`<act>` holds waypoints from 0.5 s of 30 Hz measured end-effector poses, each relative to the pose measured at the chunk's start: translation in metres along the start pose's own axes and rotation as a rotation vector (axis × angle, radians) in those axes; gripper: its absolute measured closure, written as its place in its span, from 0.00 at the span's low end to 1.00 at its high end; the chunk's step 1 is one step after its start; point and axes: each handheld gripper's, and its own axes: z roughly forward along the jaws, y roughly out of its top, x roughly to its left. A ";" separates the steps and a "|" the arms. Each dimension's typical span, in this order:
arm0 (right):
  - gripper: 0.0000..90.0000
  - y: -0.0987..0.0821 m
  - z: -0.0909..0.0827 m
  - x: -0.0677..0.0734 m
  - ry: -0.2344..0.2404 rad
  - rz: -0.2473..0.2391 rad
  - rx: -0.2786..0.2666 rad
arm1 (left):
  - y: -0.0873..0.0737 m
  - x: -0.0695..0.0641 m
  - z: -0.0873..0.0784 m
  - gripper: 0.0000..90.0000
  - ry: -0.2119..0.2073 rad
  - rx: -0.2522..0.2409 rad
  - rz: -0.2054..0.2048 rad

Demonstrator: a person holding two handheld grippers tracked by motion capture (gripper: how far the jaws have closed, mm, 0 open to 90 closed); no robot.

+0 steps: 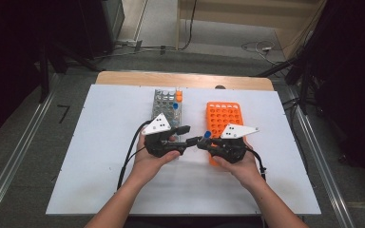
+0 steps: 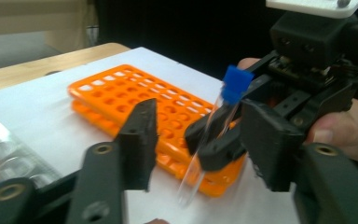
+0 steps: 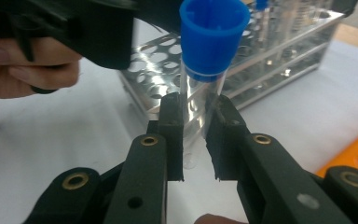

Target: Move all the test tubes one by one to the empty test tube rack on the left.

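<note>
Centrally, near the table's [image 1: 100, 142] front half, the right gripper [image 3: 196, 116] clamps a blue-capped tube [image 3: 200, 84] upright between the racks. Left gripper [image 2: 200, 135] jaws stand apart, flanking the tube without touching it. Orange rack [image 1: 223, 114] lies rightward.

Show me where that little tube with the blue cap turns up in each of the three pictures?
High view: the blue-capped tube sits at the centre, between the two hand-held grippers.
Left gripper view: right of centre, upright but tilted, clamped by the right hand-held gripper.
Right gripper view: top centre, rising between the near jaws.
Shared landmark: the orange rack, which also appears in the left gripper view.
</note>
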 end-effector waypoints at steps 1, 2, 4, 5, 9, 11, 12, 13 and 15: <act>0.83 0.000 0.002 0.003 0.007 -0.003 0.003 | 0.000 -0.001 0.002 0.56 -0.009 0.005 0.006; 0.83 0.001 0.005 0.007 0.020 -0.011 0.008 | -0.001 -0.002 0.003 0.58 -0.019 0.009 0.010; 0.83 0.002 0.006 0.008 0.025 -0.012 0.011 | -0.002 -0.004 0.006 0.60 -0.040 0.016 0.015; 0.83 0.002 0.008 0.010 0.034 -0.013 0.016 | -0.002 -0.005 0.007 0.64 -0.044 0.022 0.019; 0.83 0.002 0.012 0.014 0.049 -0.019 0.025 | -0.002 -0.006 0.010 0.72 -0.069 0.028 0.016; 0.83 0.002 0.013 0.014 0.052 -0.016 0.027 | -0.002 -0.006 0.011 0.78 -0.079 0.033 0.023; 0.83 0.002 0.014 0.014 0.056 -0.014 0.027 | -0.002 -0.006 0.011 0.79 -0.082 0.035 0.030; 0.83 0.002 0.014 0.014 0.056 -0.014 0.027 | -0.003 -0.007 0.012 0.79 -0.076 0.033 0.034; 0.83 0.001 0.014 0.014 0.069 -0.011 0.030 | -0.003 -0.007 0.012 0.81 -0.078 0.032 0.037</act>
